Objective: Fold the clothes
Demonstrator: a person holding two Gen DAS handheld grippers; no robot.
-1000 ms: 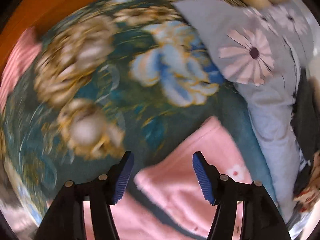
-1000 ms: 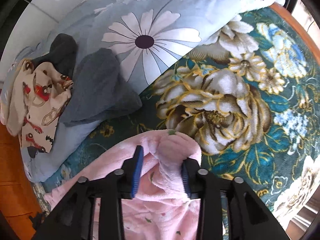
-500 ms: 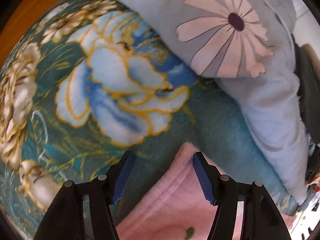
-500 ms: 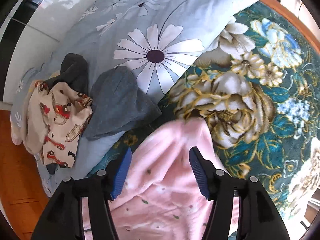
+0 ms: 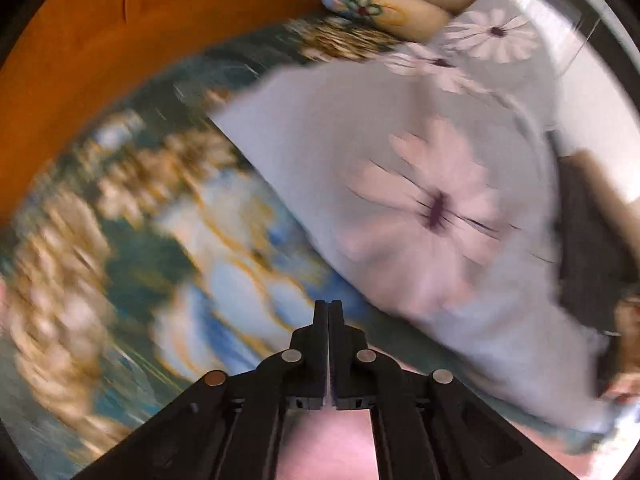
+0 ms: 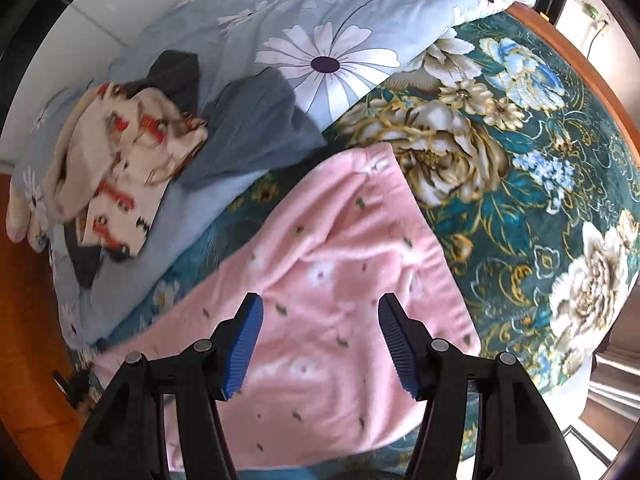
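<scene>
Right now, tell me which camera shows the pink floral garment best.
The right wrist view. The pink floral garment lies spread on the teal floral blanket, nearly whole and sharp, below the open right gripper. The left wrist view is blurred and shows only a pink sliver behind the shut left gripper.

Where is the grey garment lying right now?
In the right wrist view, upper left: the grey garment lies on the daisy quilt, beside the cream printed garment.
</scene>
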